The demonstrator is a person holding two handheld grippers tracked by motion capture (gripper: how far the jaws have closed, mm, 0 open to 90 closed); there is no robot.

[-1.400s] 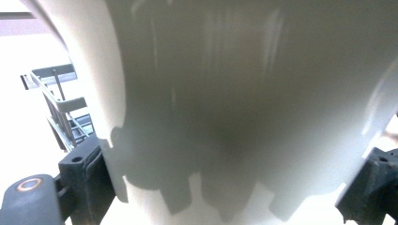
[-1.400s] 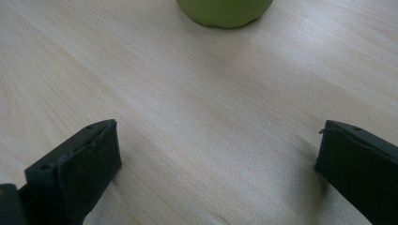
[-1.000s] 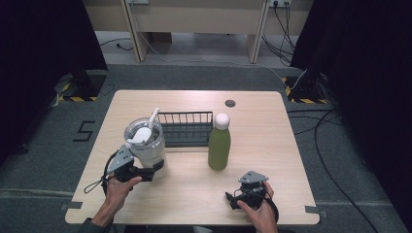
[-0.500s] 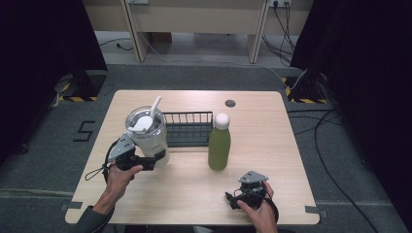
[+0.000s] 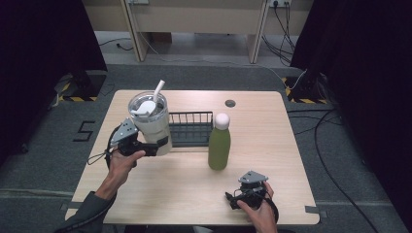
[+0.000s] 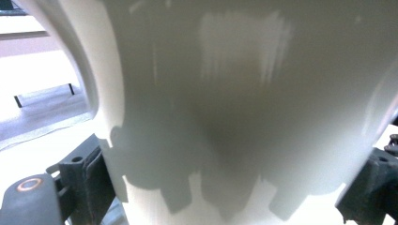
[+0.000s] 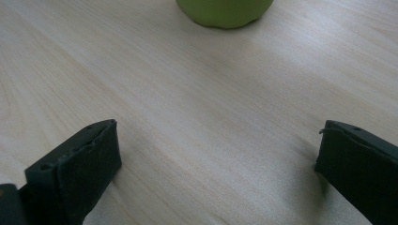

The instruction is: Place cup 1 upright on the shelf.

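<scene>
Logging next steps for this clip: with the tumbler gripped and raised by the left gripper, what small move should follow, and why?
Probably carry the tumbler a little farther right, over the wire rack, then lower it. The left gripper clamps its base, and it hangs beside the rack's left end, clear of the green bottle.

The bench (image 5: pixel 194 184) is evenly lit from above, while the room left and right of it falls into near black. The bottle (image 5: pixel 219 143) throws only a short soft shadow at its foot. In the left gripper view the cup (image 6: pixel 244 93) is blurred, with a streaky glare patch near its top and a dark jagged shadow lower down; the bench beside it burns out to white. In the right gripper view the wood grain is sharp, and the black fingers (image 7: pixel 75 164) are slightly soft.
</scene>
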